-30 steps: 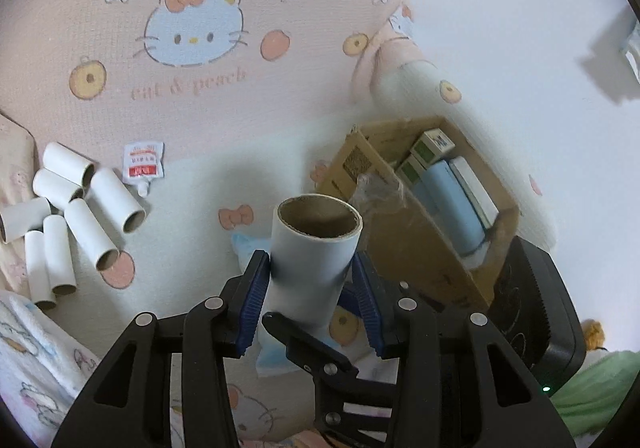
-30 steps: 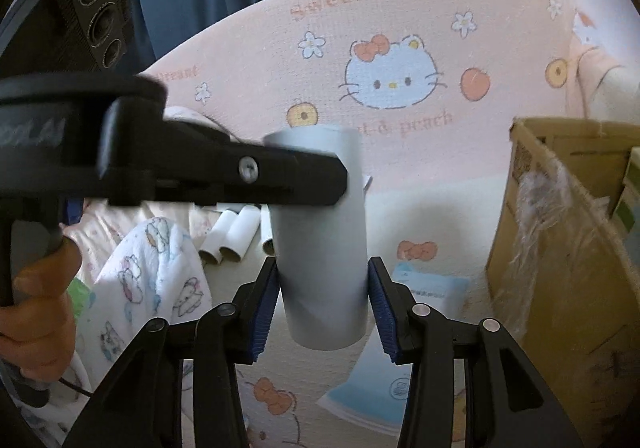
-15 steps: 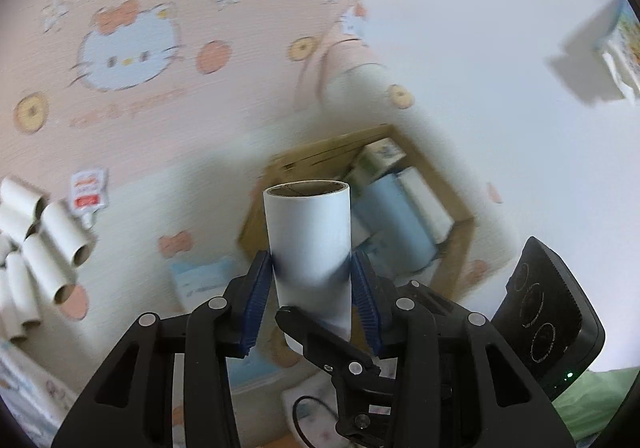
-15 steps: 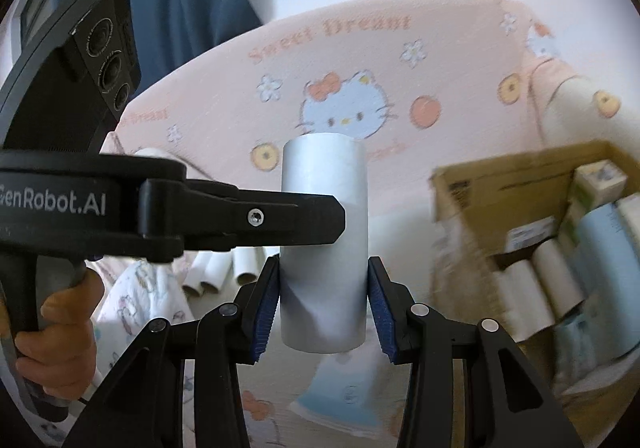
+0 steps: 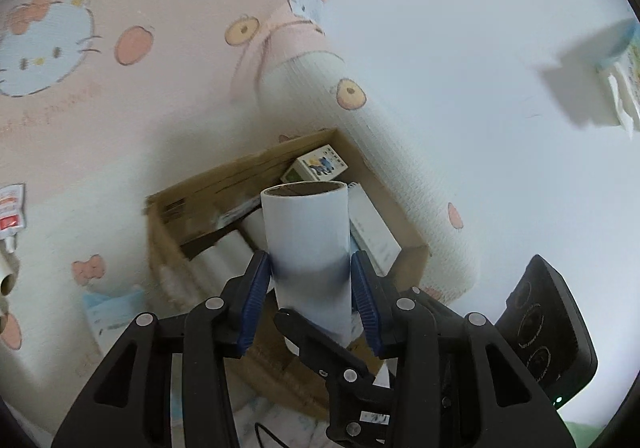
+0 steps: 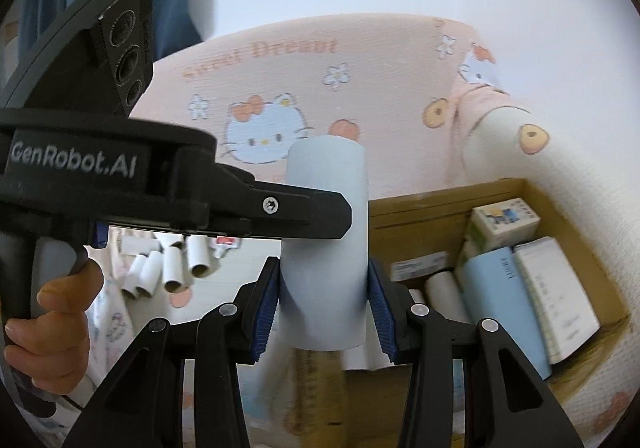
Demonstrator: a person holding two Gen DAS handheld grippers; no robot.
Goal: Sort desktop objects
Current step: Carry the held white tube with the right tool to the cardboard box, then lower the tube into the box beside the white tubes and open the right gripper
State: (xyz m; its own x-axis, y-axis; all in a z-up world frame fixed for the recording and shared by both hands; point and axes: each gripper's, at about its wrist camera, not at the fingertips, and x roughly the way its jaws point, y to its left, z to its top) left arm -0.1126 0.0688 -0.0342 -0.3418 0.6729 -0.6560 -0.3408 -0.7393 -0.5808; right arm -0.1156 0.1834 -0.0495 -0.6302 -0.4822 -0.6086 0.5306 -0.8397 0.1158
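Though gripped, tube (image 5: pixel 306 244) above box rim (image 5: pixel 256 162)

Cardboard box (image 6: pixel 448 200) open on top; rolls (image 6: pixel 442 290), cartons (image 6: pixel 556 300) crowd its floor; bolster (image 5: pixel 404 168) flanks far wall.

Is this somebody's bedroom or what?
Probably a bedroom or a child's room at home. There is soft pink cartoon-cat bedding with a rolled bolster against a plain white wall, and a cardboard box of household bits resting on it.
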